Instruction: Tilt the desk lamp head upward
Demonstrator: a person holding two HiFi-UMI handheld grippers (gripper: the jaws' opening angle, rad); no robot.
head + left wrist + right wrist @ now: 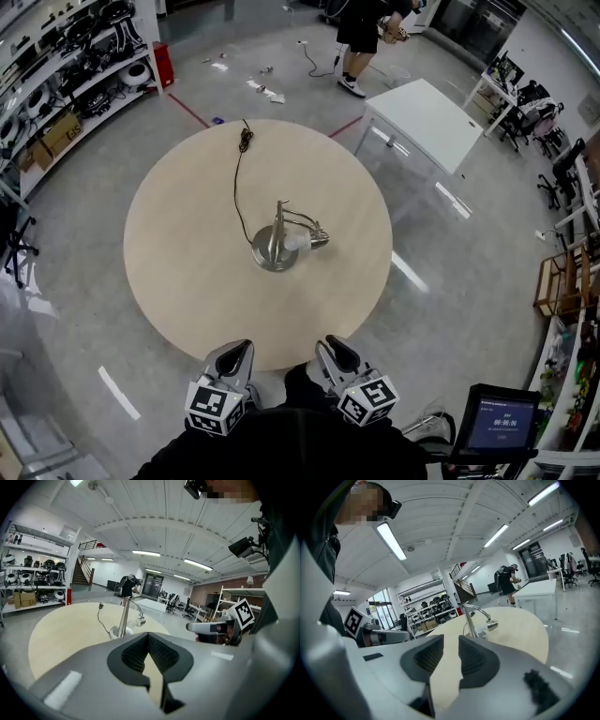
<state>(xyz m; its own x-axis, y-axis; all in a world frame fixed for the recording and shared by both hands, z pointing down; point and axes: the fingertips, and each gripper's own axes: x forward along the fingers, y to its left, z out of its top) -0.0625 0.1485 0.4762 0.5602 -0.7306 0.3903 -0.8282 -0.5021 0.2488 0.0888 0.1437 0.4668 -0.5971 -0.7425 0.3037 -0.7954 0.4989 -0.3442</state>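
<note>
Lamp (277, 246) sits mid-frame on the worktop (178, 253), head (317, 241) drooping; I've not reached yet, so at bottom edge my left tool (238, 349) is pinched together, right tool (336, 347) slightly parted, both empty

The right claw (451, 644) holds its two dark ribbed jaws apart. Only the pale round bench (520, 634) shows in the gap between them. Just beyond the jaws the desk lamp (474, 620) stands upright on the bench. Its thin neck curves over to the right, with the head (492, 625) low at the end of it. Left of the lamp the left claw (405, 637) reaches in, its marker cube (353, 620) behind it. Shelves (429, 606) line the wall behind the lamp. Far behind the lamp and to its right are a person (506, 584) and a white table (539, 588).
</note>
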